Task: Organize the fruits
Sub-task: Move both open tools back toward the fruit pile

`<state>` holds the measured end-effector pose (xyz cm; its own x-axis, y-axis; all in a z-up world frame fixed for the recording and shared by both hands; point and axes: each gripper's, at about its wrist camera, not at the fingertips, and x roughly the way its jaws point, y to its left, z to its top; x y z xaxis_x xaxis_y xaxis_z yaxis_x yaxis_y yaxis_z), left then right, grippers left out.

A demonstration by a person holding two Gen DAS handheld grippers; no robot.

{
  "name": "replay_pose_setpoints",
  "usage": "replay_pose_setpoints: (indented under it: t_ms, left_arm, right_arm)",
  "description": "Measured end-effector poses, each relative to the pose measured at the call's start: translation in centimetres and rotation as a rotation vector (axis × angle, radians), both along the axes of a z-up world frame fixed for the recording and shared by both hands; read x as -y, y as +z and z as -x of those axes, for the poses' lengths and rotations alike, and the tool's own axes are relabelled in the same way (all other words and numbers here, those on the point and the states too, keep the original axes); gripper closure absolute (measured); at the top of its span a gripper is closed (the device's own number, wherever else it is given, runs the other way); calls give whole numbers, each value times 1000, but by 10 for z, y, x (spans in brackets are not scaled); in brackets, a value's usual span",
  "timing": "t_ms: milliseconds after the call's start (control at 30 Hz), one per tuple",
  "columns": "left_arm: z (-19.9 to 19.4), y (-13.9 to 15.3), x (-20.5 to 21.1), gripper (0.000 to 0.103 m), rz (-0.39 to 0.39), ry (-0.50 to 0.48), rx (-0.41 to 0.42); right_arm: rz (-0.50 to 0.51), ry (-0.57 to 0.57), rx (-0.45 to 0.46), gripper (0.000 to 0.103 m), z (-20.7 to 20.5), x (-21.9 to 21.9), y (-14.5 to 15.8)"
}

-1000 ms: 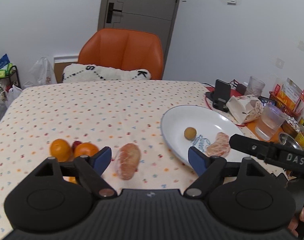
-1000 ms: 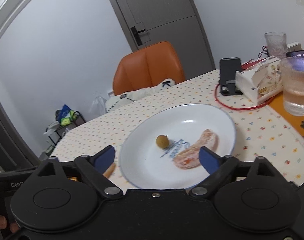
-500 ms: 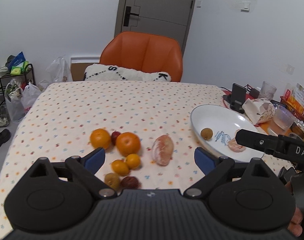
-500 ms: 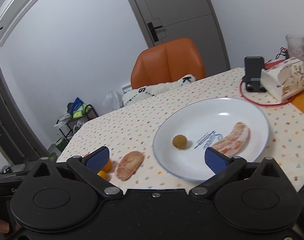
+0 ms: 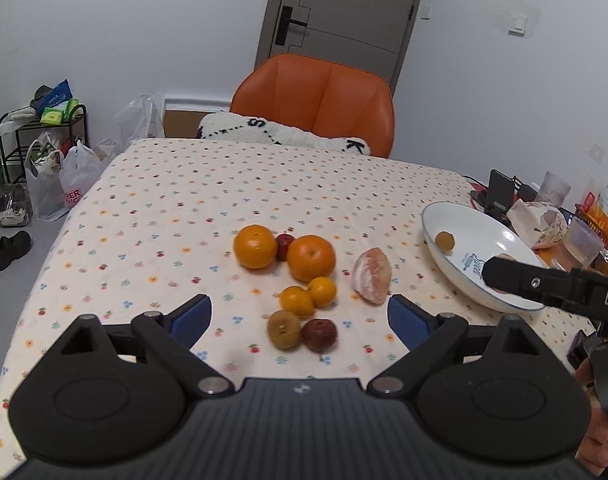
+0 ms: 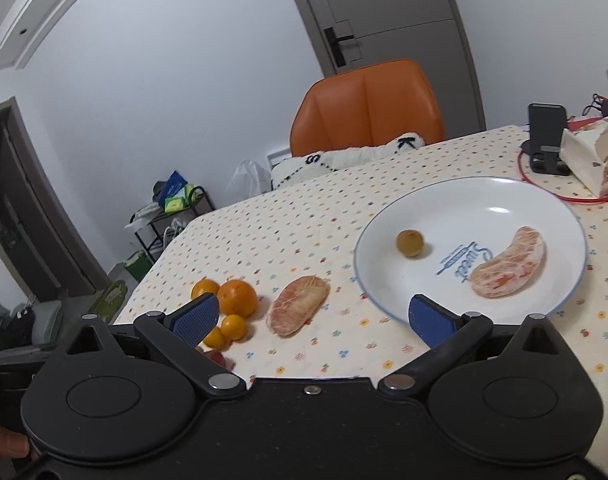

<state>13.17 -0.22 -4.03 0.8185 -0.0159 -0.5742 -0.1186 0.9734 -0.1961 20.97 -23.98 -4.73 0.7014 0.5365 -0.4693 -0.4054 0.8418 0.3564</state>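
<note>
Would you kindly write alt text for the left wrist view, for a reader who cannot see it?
The open left gripper hovers over a dotted tablecloth above loose fruit: two oranges, small citrus, a peeled segment. At right, a white plate holds a small brown fruit.

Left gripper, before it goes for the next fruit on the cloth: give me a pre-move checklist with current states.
1. Left gripper open and holding nothing: ok.
2. Right gripper open and holding nothing: ok.
3. Peeled segment on the tablecloth, apart from the other fruit: ok.
4. Plate has bare room beside its small brown fruit and pomelo piece: ok.
5. Right gripper's finger lies over the plate in the left view: not ok.
6. Fruit firmness: cannot tell.
</note>
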Motion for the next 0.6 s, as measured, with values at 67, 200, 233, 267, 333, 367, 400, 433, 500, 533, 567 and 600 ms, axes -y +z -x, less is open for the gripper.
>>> replay_pose_setpoints:
  t_ms: [67, 200, 233, 267, 333, 367, 400, 433, 500, 533, 567, 600]
  left_arm:
    - [1, -3, -5, 12, 6, 9, 0]
    - [2, -8, -14, 26, 23, 23, -5]
    - [2, -10, -17, 32, 28, 26, -9]
    - [3, -12, -19, 34, 34, 28, -14]
    - [3, -16, -24, 42, 51, 36, -23]
    - [4, -17, -26, 43, 57, 36, -26]
    - [5, -19, -28, 46, 60, 37, -27]
    - [6, -20, -29, 48, 63, 37, -26]
    - [7, -21, -31, 50, 69, 34, -24]
    - [7, -22, -33, 51, 73, 34, -25]
    - [8, -23, -34, 52, 76, 33, -26]
    - [8, -23, -35, 55, 79, 32, -27]
  right_arm:
    - [13, 15, -5, 9, 2, -7, -1]
    - [25, 47, -24, 22, 2, -19, -4]
    - [29, 54, -29, 25, 3, -22, -4]
    - [32, 63, -35, 28, 2, -25, -6]
    - [35, 81, -47, 33, 2, -30, -8]
    - [38, 90, -52, 36, 2, -33, -9]
    - [40, 98, -58, 38, 2, -36, -10]
    - [42, 106, -63, 40, 1, -39, -11]
    - [46, 121, -71, 43, 1, -45, -13]
    - [47, 128, -75, 44, 1, -48, -14]
    - [48, 134, -78, 46, 1, -50, -14]
    - [51, 142, -81, 47, 2, -53, -15]
